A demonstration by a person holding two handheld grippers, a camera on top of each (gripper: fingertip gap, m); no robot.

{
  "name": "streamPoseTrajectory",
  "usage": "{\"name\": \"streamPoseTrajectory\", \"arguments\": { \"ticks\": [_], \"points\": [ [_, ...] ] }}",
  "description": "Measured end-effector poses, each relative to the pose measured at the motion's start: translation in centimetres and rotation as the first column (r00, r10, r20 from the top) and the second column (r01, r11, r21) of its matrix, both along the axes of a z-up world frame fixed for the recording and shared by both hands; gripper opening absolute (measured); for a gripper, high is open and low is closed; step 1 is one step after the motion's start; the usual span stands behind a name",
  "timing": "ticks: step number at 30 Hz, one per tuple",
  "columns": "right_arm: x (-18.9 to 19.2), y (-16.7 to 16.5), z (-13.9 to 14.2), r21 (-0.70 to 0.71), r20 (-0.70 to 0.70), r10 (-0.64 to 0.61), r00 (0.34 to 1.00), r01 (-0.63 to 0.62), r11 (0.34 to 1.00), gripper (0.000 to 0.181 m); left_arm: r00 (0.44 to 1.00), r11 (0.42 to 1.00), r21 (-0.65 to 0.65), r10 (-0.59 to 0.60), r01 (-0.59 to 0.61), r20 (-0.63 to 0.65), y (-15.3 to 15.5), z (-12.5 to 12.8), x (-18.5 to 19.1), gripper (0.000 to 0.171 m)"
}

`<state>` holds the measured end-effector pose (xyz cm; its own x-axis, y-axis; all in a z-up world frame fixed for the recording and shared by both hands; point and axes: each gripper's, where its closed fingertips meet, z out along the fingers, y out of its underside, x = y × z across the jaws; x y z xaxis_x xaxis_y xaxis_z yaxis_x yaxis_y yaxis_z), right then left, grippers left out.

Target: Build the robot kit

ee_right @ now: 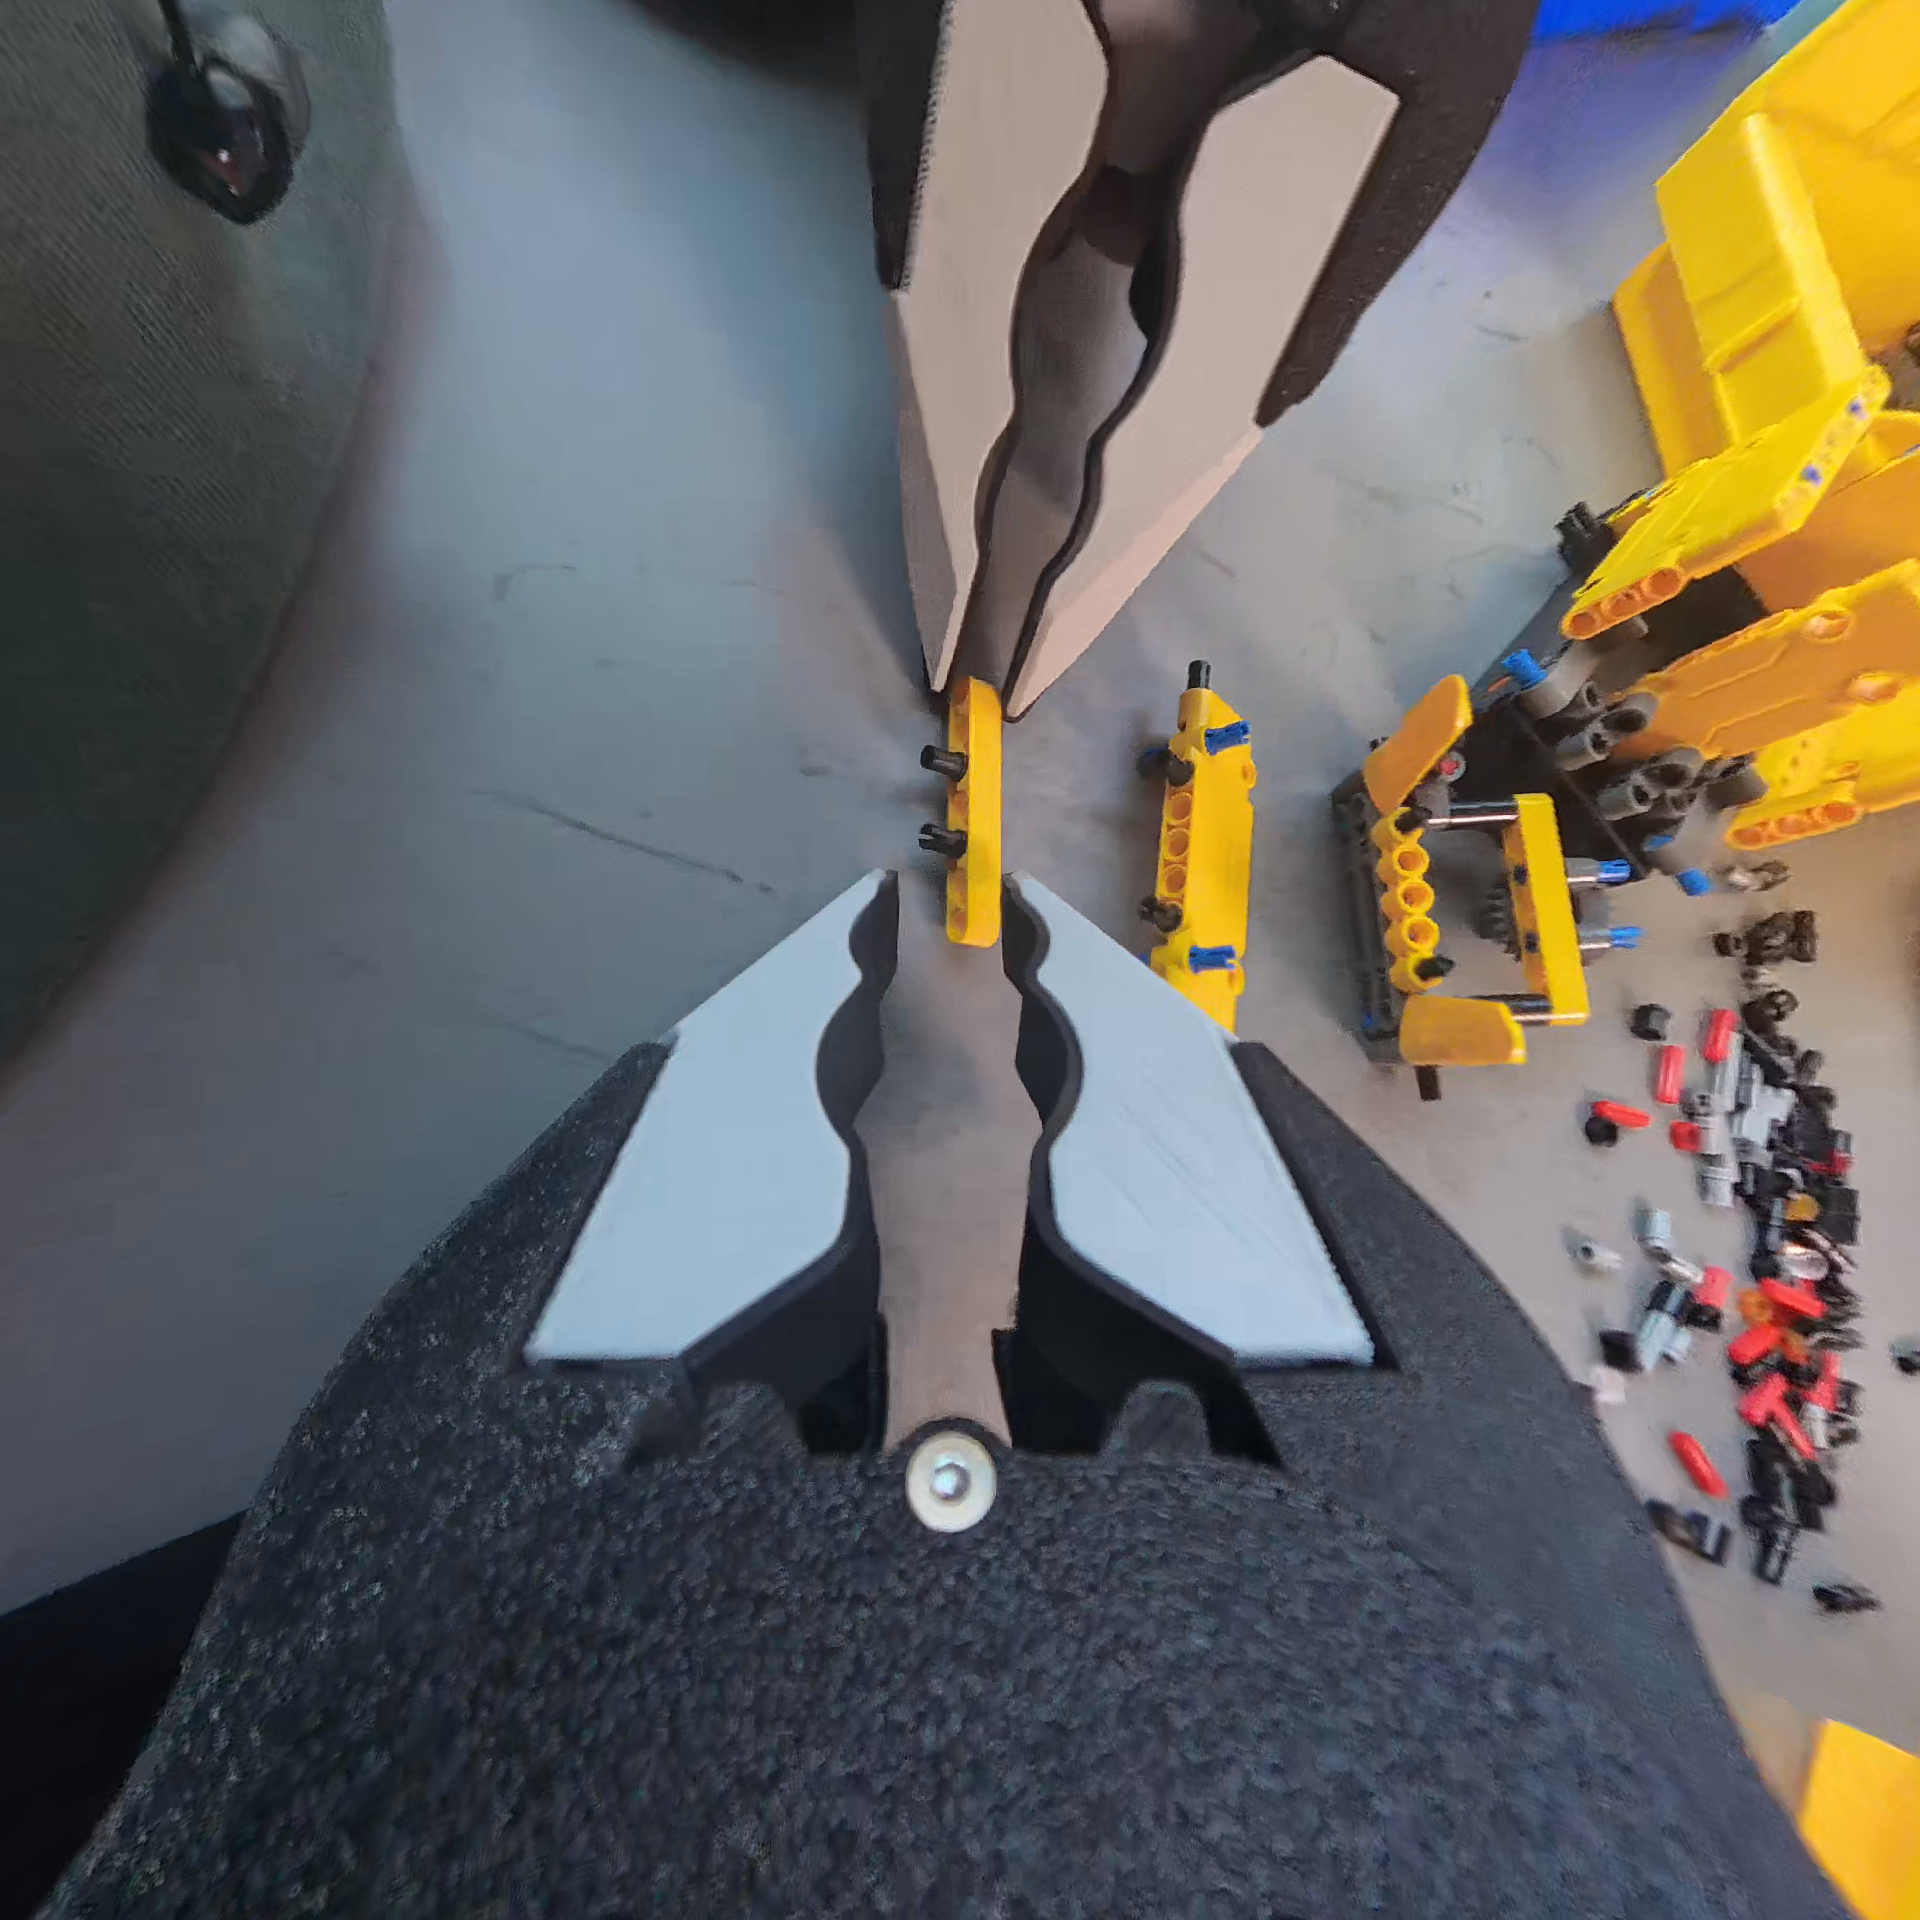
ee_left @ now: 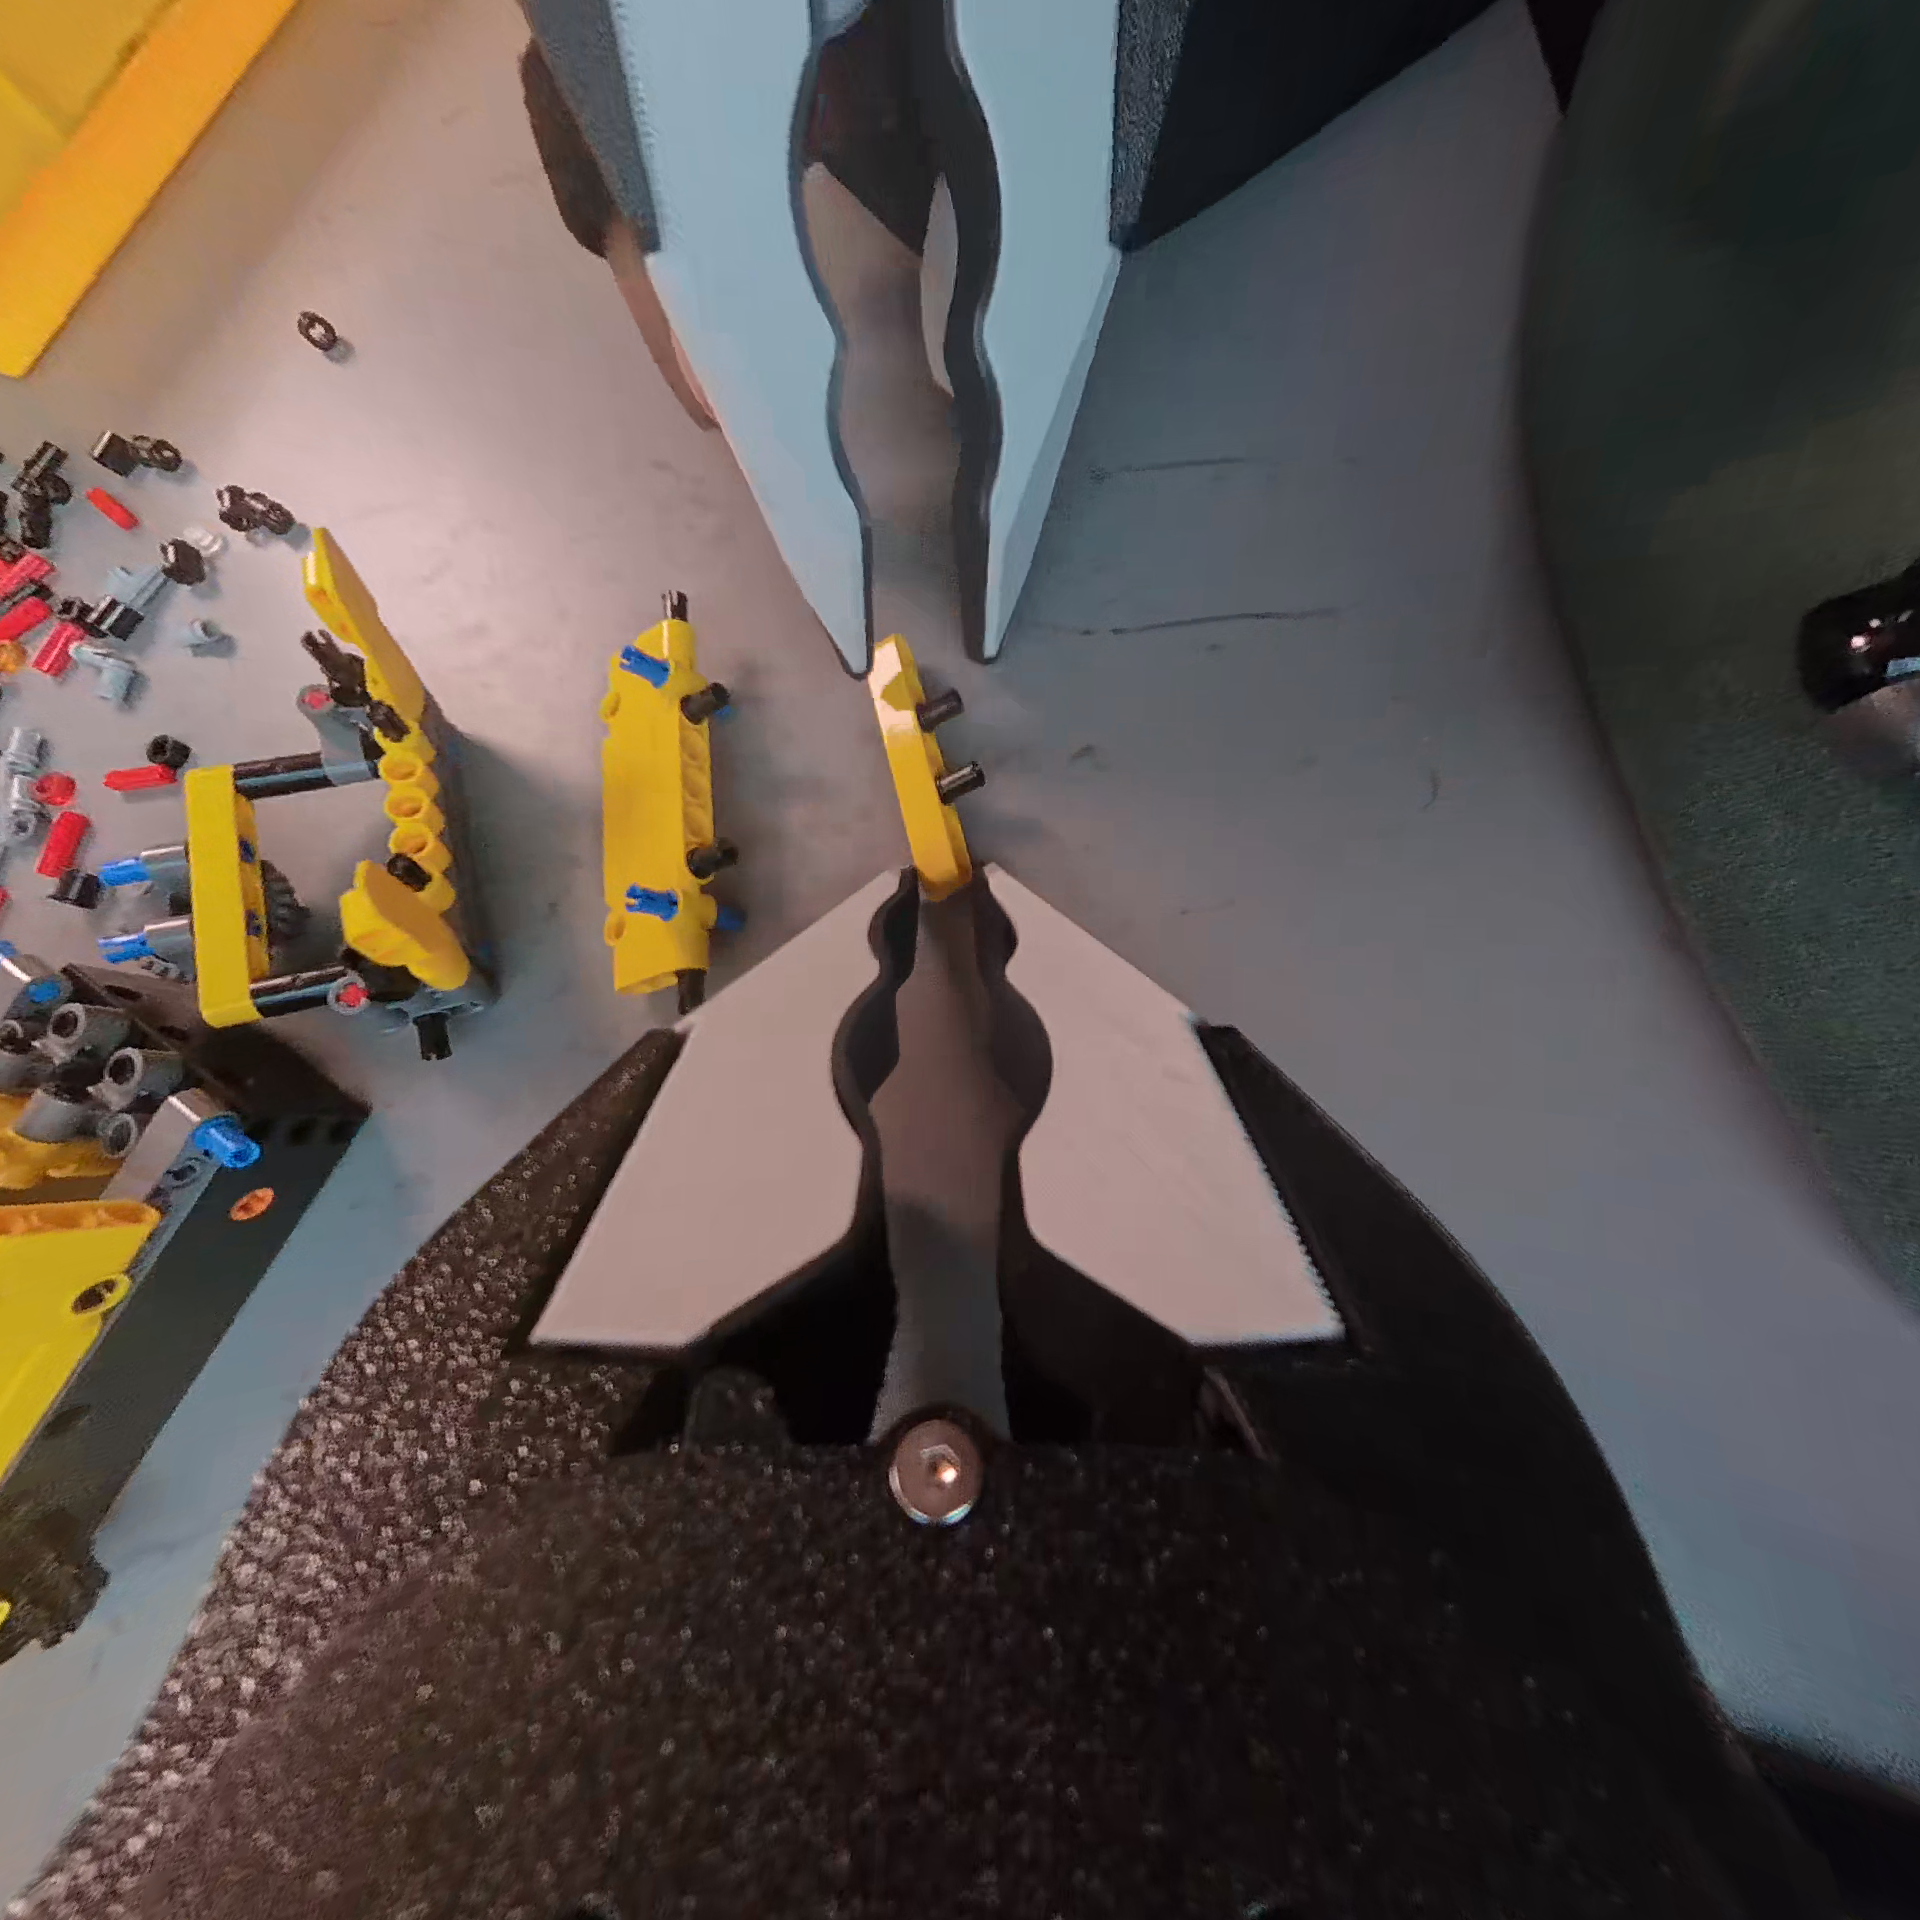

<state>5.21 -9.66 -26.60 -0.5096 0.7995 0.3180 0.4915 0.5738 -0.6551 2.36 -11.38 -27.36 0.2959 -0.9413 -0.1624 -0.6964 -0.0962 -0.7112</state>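
A thin yellow beam (ee_left: pixel 920 769) with two black pins sticking out of one side is held above the grey table (ee_left: pixel 1299 727). My left gripper (ee_left: pixel 940 881) is shut on its near end. My right gripper (ee_left: pixel 925 660) comes from the opposite side, open, with its tips on either side of the beam's other end. In the right wrist view the beam (ee_right: pixel 977 810) lies between the spread tips of my right gripper (ee_right: pixel 948 883), and the left gripper (ee_right: pixel 977 696) pinches its far end.
A short yellow sub-assembly (ee_left: pixel 660 821) with blue and black pins lies beside the beam. Farther off are a yellow-and-black frame assembly (ee_left: pixel 322 810), a pile of small red, black and grey parts (ee_right: pixel 1766 1247), a large yellow model (ee_right: pixel 1766 623) and a yellow tray (ee_left: pixel 94 135). Dark fabric (ee_left: pixel 1766 623) lies past the table's edge. Left tips to right tips: about 4 cm.
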Motion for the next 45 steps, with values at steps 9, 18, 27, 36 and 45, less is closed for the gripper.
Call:
{"name": "streamPoseTrajectory", "arguments": {
  "ticks": [9,18,27,36,45],
  "points": [
    [-0.2,0.8,-0.5,-0.086,0.061,-0.072,0.995,0.077,0.993,0.008,0.999,0.994,0.101,-0.026,0.031,-0.044,0.1,0.1,0.0,0.010],
    [-0.2,0.8,-0.5,0.016,0.028,-0.048,0.998,0.048,0.999,0.007,1.000,1.000,-0.018,0.023,-0.023,0.012,0.3,0.0,-0.4,0.016],
    [0.0,0.8,-0.4,-0.071,0.053,-0.070,0.996,0.074,0.995,0.016,0.999,0.994,0.112,-0.007,0.012,-0.049,0.5,0.0,-0.2,0.007],
    [0.0,0.5,-0.6,-0.079,0.065,-0.059,0.996,0.064,0.995,0.008,1.000,0.997,0.074,0.007,-0.006,-0.024,0.5,0.0,-0.3,0.007],
    [-0.3,0.9,-0.5,-0.003,0.025,-0.058,0.998,0.058,0.998,0.007,1.000,0.999,0.048,0.015,-0.015,-0.015,0.5,0.0,-0.3,0.007]
  ]
}}
